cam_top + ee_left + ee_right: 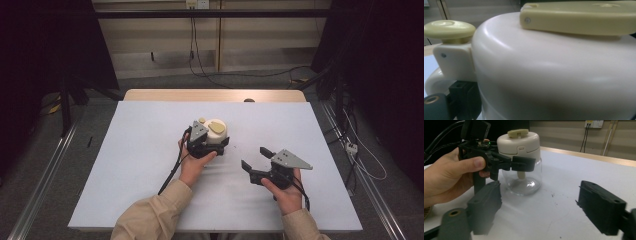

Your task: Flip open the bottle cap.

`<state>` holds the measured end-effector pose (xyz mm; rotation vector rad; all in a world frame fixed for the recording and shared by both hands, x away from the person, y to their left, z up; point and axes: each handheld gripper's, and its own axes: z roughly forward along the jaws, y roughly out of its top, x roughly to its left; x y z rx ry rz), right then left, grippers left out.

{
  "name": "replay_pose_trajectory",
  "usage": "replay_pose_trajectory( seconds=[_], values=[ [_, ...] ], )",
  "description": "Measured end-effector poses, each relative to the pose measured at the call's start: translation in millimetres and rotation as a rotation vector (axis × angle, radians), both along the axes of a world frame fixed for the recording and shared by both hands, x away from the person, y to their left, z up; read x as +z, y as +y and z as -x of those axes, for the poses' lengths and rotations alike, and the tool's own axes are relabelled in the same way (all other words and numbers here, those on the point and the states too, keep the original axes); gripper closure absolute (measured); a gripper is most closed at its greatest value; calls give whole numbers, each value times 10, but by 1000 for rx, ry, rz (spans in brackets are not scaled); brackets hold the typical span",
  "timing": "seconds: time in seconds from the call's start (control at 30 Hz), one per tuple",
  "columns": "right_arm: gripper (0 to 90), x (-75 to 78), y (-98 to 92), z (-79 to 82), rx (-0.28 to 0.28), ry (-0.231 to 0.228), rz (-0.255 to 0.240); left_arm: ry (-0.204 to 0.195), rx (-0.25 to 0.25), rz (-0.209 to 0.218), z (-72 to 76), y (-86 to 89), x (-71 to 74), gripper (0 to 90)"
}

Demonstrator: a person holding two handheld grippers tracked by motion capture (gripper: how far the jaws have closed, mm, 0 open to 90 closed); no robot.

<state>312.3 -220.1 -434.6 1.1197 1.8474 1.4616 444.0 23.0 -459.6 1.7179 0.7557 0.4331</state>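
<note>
The bench [150, 150] is covered by a pale blue-white sheet, and a strip of bare light wood [215, 95] shows along its far edge. A small brown object [249, 100] lies at that far edge; what it is cannot be told. Near the middle stands a clear glass jar with a cream lid [216, 131], directly on the sheet. In the right gripper view some small dark specks [552, 195] lie on the sheet beside the jar.

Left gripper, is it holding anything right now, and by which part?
The left gripper clamps the clear jar with the cream lid, its jaws round the jar's upper body just under the lid. The right gripper is open, holding nothing.
</note>
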Motion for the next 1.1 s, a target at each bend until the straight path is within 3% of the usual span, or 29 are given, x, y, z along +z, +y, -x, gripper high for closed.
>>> replay_pose_trajectory(
  seconds=[0.1,0.33,0.6,0.77,1.1],
  values=[
    [239,20,41,-40,4,7,18,0,1,1,0,-1,0,58],
    [340,76,117,-133,10,26,-14,0,0,1,0,0,0,58],
    [535,119,211,-216,41,45,15,0,1,1,1,-1,0,58],
    [661,148,267,-270,68,75,3,0,1,1,1,-1,0,58],
    [798,180,335,-364,85,107,-3,0,1,1,1,-1,0,58]
  ],
)
